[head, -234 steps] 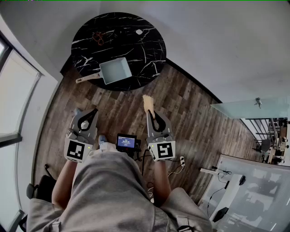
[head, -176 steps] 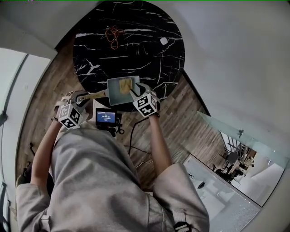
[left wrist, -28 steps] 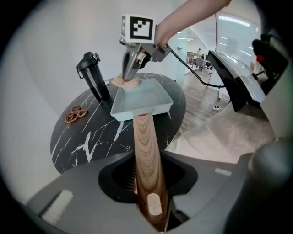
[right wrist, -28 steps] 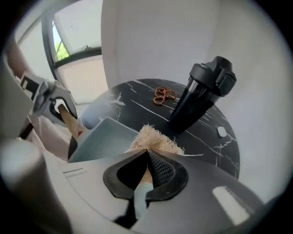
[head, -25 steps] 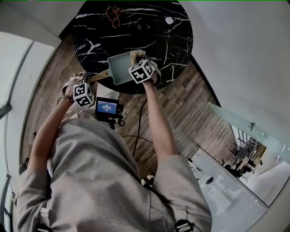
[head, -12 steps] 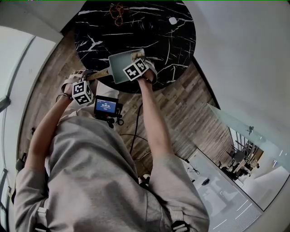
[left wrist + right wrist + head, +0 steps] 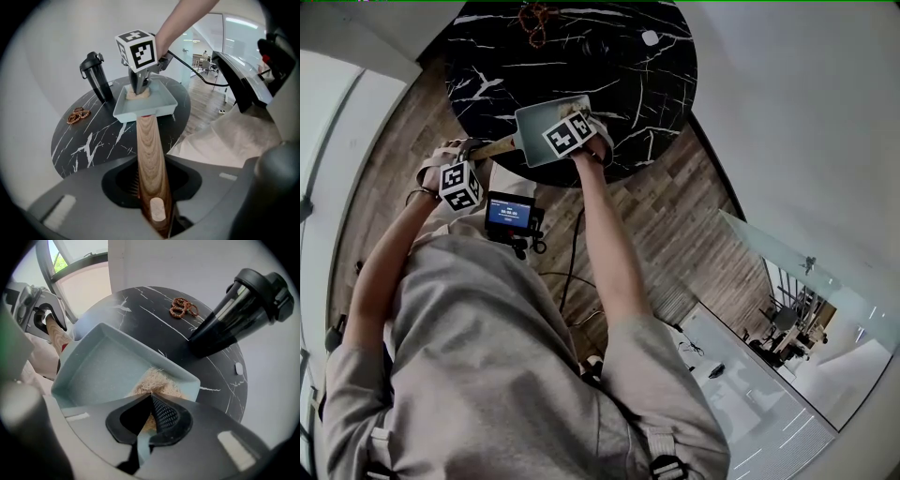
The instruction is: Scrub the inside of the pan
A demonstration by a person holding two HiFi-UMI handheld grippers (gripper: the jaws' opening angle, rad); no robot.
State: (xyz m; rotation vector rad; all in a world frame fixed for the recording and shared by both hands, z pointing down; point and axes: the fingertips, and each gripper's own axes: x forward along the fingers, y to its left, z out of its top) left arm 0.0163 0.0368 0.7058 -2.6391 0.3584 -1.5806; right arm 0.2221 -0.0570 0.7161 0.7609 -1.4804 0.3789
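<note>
A pale blue square pan (image 7: 532,131) sits on the round black marble table (image 7: 619,66), near its front edge. Its wooden handle (image 7: 149,154) runs back between the jaws of my left gripper (image 7: 150,190), which is shut on it at the table's left (image 7: 472,152). My right gripper (image 7: 150,397) is shut on a tan fibrous scrubber (image 7: 159,380) and presses it down inside the pan (image 7: 101,366) against the far wall. The head view shows the right gripper (image 7: 574,114) over the pan's right half. From the left gripper view, the scrubber (image 7: 138,94) shows under the marker cube.
A black tumbler (image 7: 234,310) stands on the table just beyond the pan. A brown tangled cord (image 7: 183,308) and a small white disc (image 7: 649,37) lie farther back. A small device with a lit screen (image 7: 508,214) hangs at the person's chest. Wooden floor surrounds the table.
The right gripper has slid the scrubber a little to the left inside the pan. The left gripper keeps its hold on the handle.
</note>
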